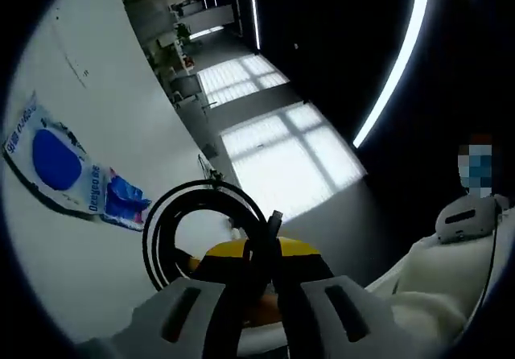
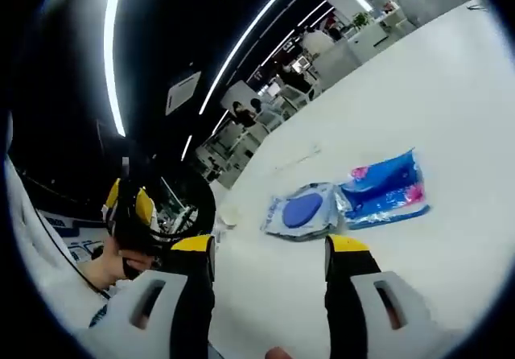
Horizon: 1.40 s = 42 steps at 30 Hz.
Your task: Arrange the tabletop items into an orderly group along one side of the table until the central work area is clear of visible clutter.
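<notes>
My left gripper (image 1: 259, 256) is shut on a coiled black cable (image 1: 165, 226), and the loop hangs off the jaws above the white table (image 1: 96, 69). Two flat packets lie on that table: a white one with a blue circle (image 1: 56, 159) and a blue and pink one (image 1: 125, 202). In the right gripper view, my right gripper (image 2: 269, 250) stands open with nothing between its yellow-tipped jaws, just short of the blue-circle packet (image 2: 302, 210) and the blue and pink packet (image 2: 386, 186). To the left, the left gripper (image 2: 129, 210) holds the cable coil (image 2: 193, 206) up, beyond the table edge.
A small white object (image 2: 229, 214) sits near the table edge, left of the packets. A thin white strip (image 2: 298, 159) lies farther back. The white table (image 2: 434, 93) runs wide past the packets. A person in white (image 1: 451, 270) is close on the right.
</notes>
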### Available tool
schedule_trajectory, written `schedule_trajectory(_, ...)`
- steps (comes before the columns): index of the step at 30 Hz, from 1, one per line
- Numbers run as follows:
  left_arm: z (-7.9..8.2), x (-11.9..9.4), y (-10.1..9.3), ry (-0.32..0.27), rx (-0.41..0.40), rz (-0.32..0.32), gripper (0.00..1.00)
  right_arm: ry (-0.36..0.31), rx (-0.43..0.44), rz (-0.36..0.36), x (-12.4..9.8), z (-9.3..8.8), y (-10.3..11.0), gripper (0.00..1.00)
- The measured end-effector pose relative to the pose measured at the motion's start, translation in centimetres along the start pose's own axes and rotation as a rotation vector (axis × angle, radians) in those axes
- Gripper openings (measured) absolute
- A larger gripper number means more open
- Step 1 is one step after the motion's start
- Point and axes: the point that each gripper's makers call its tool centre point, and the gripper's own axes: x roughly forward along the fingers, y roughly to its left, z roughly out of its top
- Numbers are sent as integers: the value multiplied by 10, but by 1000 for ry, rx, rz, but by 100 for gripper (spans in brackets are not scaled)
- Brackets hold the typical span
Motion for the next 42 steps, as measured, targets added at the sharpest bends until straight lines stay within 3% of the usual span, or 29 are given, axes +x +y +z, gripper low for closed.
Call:
schedule_trajectory(3, -7, 5, -8, 23, -10, -42, 9, 34, -30, 54, 11, -5, 12, 55)
schedule_trajectory(6, -10, 6, -10, 31, -18, -56, 9, 26, -7, 109, 15, -5, 21, 53)
schedule_trajectory(11, -8, 5, -18, 32, -34, -96, 9, -60, 116, 232, 13, 8, 40, 56)
schedule_trajectory(14, -12, 6, -17, 52, -36, -91, 9, -92, 163, 261, 12, 13, 45, 57)
schedule_trajectory(20, -27, 15, -22, 110, -58, -125, 9, -19, 180, 329, 22, 2, 61, 56)
schedule_trajectory(22, -31, 18, -23, 122, -56, -131, 9, -2, 189, 349, 26, -2, 63, 45)
schedule_trajectory(24, -29, 18, -15, 116, -38, -97, 9, 18, 212, 394, 24, -6, 71, 26)
schedule_trajectory(25, -30, 16, -15, 119, -35, -102, 9, 20, 237, 363, 25, -7, 67, 27)
schedule_trajectory(30, -20, 5, -10, 98, 3, -61, 9, 22, 303, 349, 11, -8, 53, 14)
schedule_trajectory(38, 6, -14, 24, 16, 94, 114, 10, -39, 360, 322, -9, 5, 39, 7)
schedule_trajectory(42, 12, -21, 39, 12, 130, 191, 9, -58, 375, 328, -16, 10, 38, 5)
